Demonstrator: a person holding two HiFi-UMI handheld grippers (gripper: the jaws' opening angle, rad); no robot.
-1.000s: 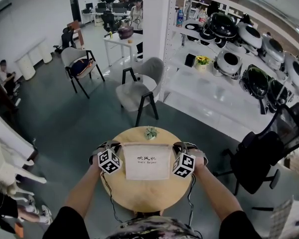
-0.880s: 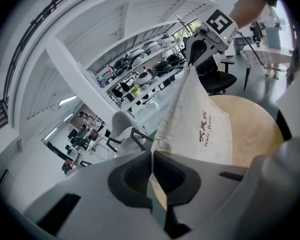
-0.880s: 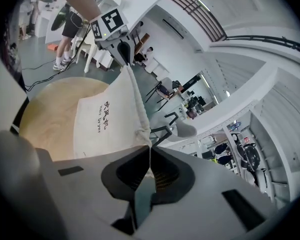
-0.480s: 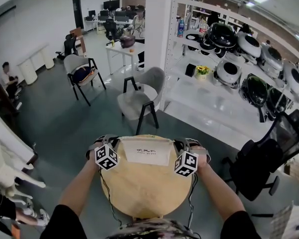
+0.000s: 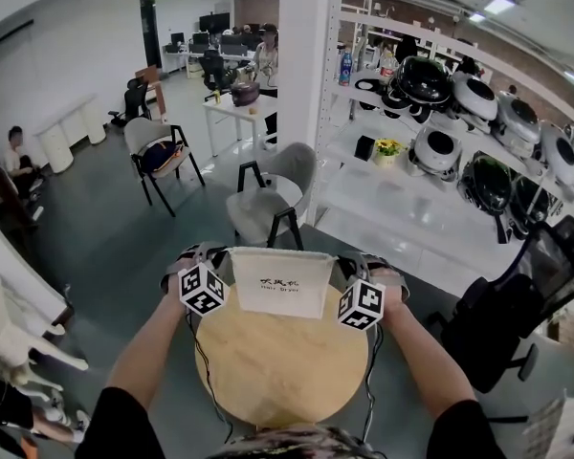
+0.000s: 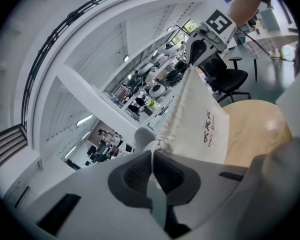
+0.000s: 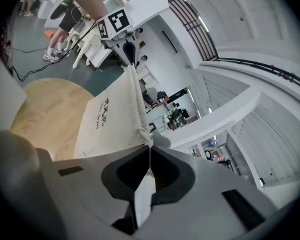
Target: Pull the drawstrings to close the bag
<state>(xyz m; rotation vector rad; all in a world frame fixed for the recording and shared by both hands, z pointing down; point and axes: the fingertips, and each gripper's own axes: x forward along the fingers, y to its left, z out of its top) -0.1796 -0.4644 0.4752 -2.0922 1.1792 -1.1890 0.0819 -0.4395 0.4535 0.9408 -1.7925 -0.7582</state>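
Note:
A white drawstring bag (image 5: 279, 285) with black print hangs stretched between my two grippers, over the far edge of the round wooden table (image 5: 277, 371). My left gripper (image 5: 216, 259) is shut on the drawstring at the bag's top left corner. In the left gripper view the knotted cord (image 6: 160, 142) runs into the closed jaws of the left gripper (image 6: 152, 151), and the bag (image 6: 202, 119) spreads away towards the right gripper (image 6: 202, 39). My right gripper (image 5: 350, 266) is shut on the cord (image 7: 144, 135) at the top right corner, which the right gripper (image 7: 150, 148) view shows.
A grey chair (image 5: 268, 194) stands just beyond the table, beside a white pillar (image 5: 306, 75). Shelves of appliances (image 5: 440, 122) run along the right, with a black office chair (image 5: 497, 323) near the table. Cables hang from both grippers.
Both grippers have risen and moved away from me with the bag. It lay flat on the table before; now it is lifted, its top edge pulled taut between them.

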